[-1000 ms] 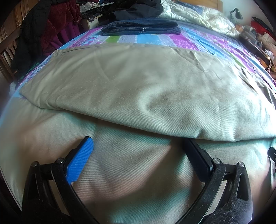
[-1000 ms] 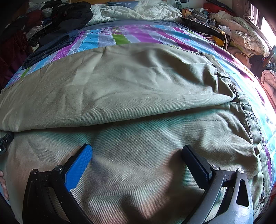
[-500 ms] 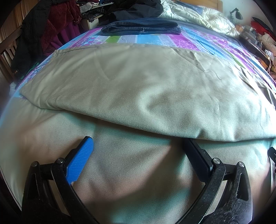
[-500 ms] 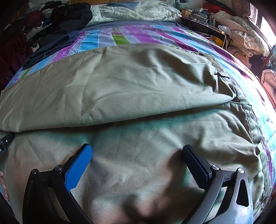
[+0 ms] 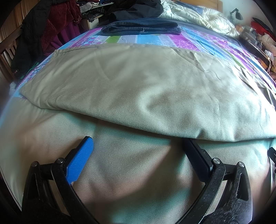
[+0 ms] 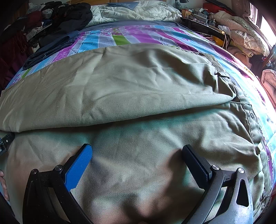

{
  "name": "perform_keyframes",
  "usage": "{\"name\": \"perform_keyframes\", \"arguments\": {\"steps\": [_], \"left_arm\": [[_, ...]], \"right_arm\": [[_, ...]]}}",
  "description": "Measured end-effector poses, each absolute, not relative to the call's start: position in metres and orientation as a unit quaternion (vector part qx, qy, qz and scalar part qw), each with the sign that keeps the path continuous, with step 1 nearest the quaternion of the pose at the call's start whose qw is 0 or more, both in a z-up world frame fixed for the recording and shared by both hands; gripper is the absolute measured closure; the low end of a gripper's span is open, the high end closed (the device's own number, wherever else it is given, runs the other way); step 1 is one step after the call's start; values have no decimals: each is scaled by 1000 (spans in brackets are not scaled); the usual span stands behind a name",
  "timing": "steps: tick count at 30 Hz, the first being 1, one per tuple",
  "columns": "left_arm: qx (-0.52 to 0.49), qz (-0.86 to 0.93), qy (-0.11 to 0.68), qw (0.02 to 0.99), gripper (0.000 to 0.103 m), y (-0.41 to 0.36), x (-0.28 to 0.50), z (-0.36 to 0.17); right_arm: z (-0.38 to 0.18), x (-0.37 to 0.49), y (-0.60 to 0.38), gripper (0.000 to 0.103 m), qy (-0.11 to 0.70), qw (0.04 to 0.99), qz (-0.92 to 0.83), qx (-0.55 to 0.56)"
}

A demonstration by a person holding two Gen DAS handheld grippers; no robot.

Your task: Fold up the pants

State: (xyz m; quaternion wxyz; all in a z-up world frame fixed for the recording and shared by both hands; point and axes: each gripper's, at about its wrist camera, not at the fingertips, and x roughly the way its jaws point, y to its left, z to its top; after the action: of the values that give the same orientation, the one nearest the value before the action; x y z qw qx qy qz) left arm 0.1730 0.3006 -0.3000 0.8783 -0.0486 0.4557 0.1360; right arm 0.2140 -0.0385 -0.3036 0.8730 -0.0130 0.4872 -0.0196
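Both hand-held grippers, left (image 5: 136, 146) & right (image 6: 137, 151), held released over pants (image 6: 131, 82); fold could be rumpled if fabric is grabbed unevenly.

Daylit bedroom: patchwork bedspread (image 5: 189, 40), white duvet (image 6: 138, 13), wooden headboard (image 5: 203, 2).

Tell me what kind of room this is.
Most likely a bedroom: the khaki pants lie on a bed with a striped patchwork bedspread, a rumpled white duvet behind, and clothes heaped alongside.
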Motion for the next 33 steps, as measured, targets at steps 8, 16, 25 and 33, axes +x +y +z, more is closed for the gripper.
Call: {"name": "perform_keyframes", "arguments": {"steps": [8, 16, 25, 33], "left_arm": [[-48, 136, 455, 879, 0, 300, 173, -300], [-48, 136, 455, 879, 0, 301, 173, -300], [-62, 130, 447, 883, 0, 303, 171, -302], [-56, 133, 449, 882, 0, 300, 172, -303]], "right_arm": [[-304, 214, -39, 0, 487, 873, -20, -13], [-304, 213, -38, 0, 487, 873, -21, -15], [-306, 212, -40, 0, 479, 878, -20, -8], [-307, 214, -38, 0, 479, 878, -22, -11]]}}
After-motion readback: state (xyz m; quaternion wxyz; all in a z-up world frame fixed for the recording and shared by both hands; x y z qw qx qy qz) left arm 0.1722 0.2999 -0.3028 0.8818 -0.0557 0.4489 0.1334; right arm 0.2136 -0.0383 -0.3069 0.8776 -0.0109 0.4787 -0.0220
